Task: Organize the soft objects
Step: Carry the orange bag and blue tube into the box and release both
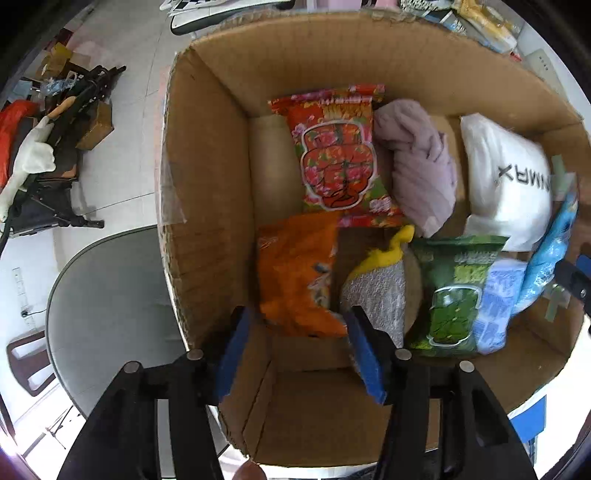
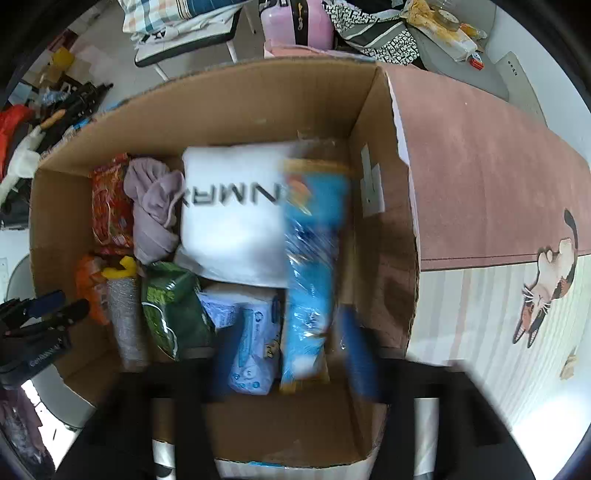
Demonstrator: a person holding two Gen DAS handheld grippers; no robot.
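Observation:
An open cardboard box (image 1: 207,192) holds soft things: a red flowered packet (image 1: 336,151), a lilac cloth (image 1: 421,166), a white pillow (image 1: 509,177), an orange packet (image 1: 295,273), a grey and yellow item (image 1: 376,291), a green packet (image 1: 454,295) and a pale blue tissue pack (image 1: 495,302). My left gripper (image 1: 299,350) is open and empty above the box's near left part. My right gripper (image 2: 291,354) is open; a blue packet (image 2: 314,258) lies blurred between its fingers, over the box's right side. The box (image 2: 384,236), pillow (image 2: 236,221) and tissue pack (image 2: 251,347) show in the right wrist view.
A grey round table (image 1: 110,306) lies left of the box. A pink cat-print mat (image 2: 480,177) lies to its right. Clutter on the floor (image 1: 55,147) sits far left. A chair and a pink case (image 2: 295,22) stand behind the box.

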